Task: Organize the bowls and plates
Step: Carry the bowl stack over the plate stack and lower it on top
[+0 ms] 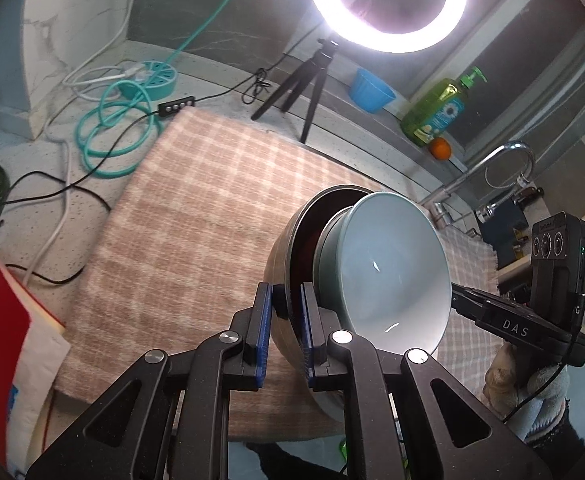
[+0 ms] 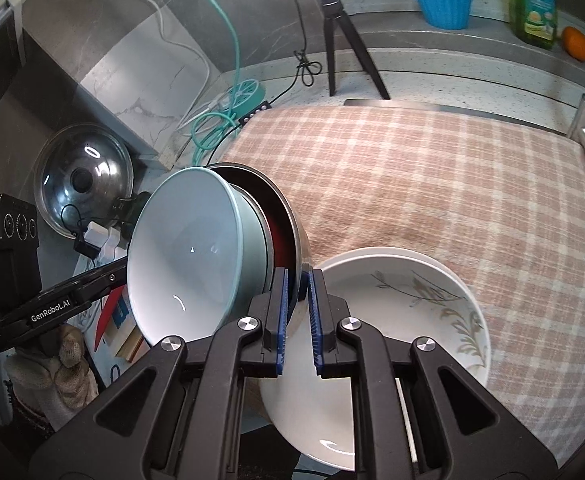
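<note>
A steel bowl hangs tilted on its side above the checked cloth. Nested in it are a dark red bowl and a pale green bowl. My left gripper is shut on the steel bowl's rim. In the right wrist view my right gripper is shut on the opposite rim of the steel bowl, with the green bowl facing left. A white plate with a leaf pattern lies on the cloth just under the right gripper.
A ring light on a tripod, a blue cup, a green soap bottle and an orange stand at the back. A faucet is on the right. Cables, a red book and a pot lid lie to the left.
</note>
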The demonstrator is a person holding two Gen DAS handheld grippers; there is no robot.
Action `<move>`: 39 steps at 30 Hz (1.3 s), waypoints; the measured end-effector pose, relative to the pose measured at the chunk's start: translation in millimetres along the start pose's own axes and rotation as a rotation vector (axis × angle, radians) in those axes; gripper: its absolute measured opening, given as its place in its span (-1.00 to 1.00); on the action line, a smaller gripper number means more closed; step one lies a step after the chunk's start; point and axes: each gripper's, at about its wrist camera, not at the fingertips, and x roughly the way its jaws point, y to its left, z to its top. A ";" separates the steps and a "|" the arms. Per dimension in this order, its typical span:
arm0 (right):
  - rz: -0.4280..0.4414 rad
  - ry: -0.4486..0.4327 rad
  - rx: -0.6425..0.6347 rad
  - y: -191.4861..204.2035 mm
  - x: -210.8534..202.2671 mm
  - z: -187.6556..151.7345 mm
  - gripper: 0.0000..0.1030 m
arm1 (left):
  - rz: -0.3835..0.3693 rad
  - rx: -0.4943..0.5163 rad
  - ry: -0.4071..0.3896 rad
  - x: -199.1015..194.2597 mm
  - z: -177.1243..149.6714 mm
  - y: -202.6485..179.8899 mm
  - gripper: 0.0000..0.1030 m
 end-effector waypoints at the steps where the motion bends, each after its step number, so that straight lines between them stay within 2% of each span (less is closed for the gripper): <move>1: -0.003 -0.003 0.005 -3.2 -2.6 -0.7 -0.78 | -0.004 0.006 0.003 1.4 -0.9 -3.8 -0.81; 21: -0.067 -0.012 0.136 -72.3 -45.2 -44.1 -0.78 | -0.078 0.094 0.107 38.2 -25.1 -68.4 -0.81; 27: -0.068 0.006 0.155 -82.8 -44.7 -57.5 -0.78 | -0.078 0.092 0.132 44.5 -33.7 -73.8 -0.81; 39: -0.060 0.008 0.156 -84.8 -42.8 -64.6 -0.78 | -0.058 0.074 0.130 47.1 -41.9 -72.5 -0.81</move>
